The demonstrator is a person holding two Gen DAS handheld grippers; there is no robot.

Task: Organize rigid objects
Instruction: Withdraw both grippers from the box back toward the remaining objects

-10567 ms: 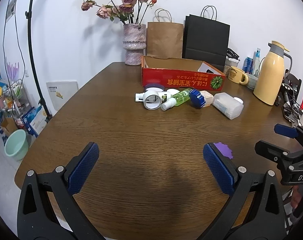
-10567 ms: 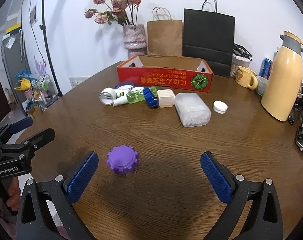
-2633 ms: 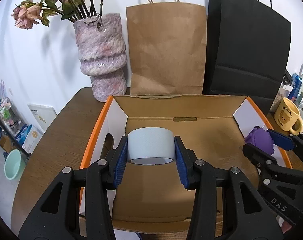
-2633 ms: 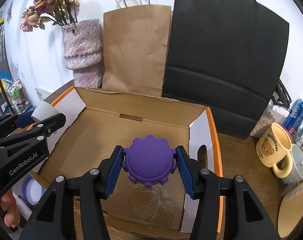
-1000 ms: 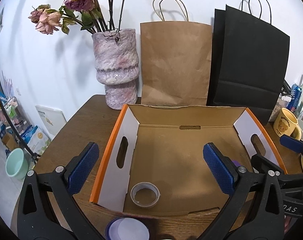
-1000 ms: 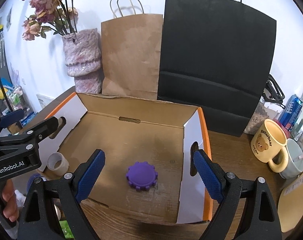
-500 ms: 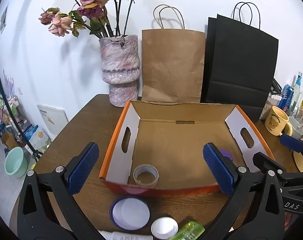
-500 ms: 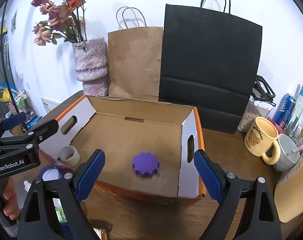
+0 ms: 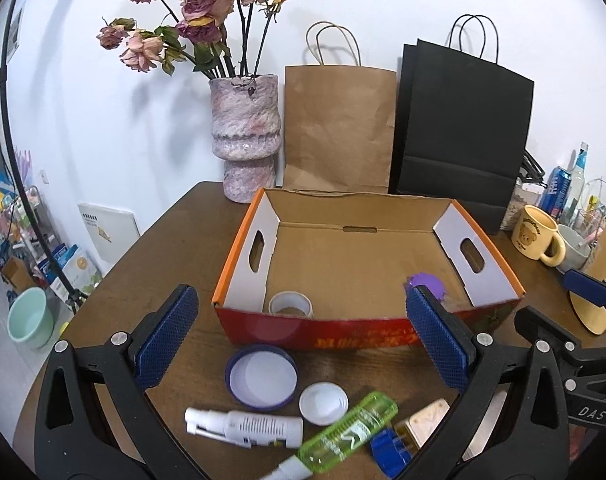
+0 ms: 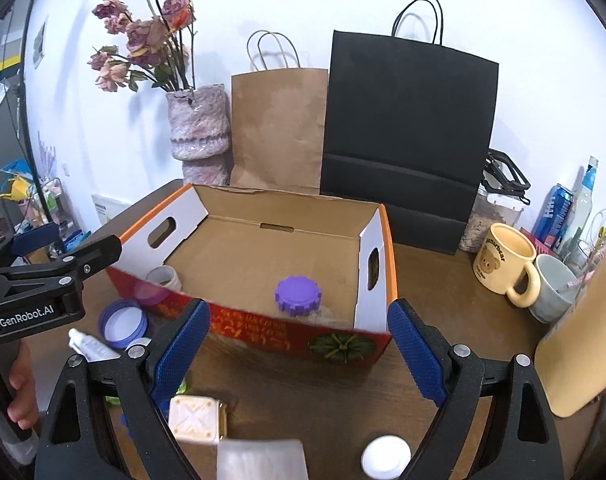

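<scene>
Left wrist view: tape roll and purple lid sit in the box; bottles wait on the counter; both grippers' jaws wide open, empty

My left gripper is a black plastic frame with two angled arms, each ending in a long blue pad textured with a fine diamond grid. Silver round screws sit at the joints of each arm. My right gripper is built the same way: matte black, slightly grainy arms, blue gridded pads, silver screws. Seen from the side, the left one carries white lettering reading "GenRobot.AI" on its black body and a blue tip, while the right one shows "DAS" in white. My hand wraps a dark handle.
</scene>
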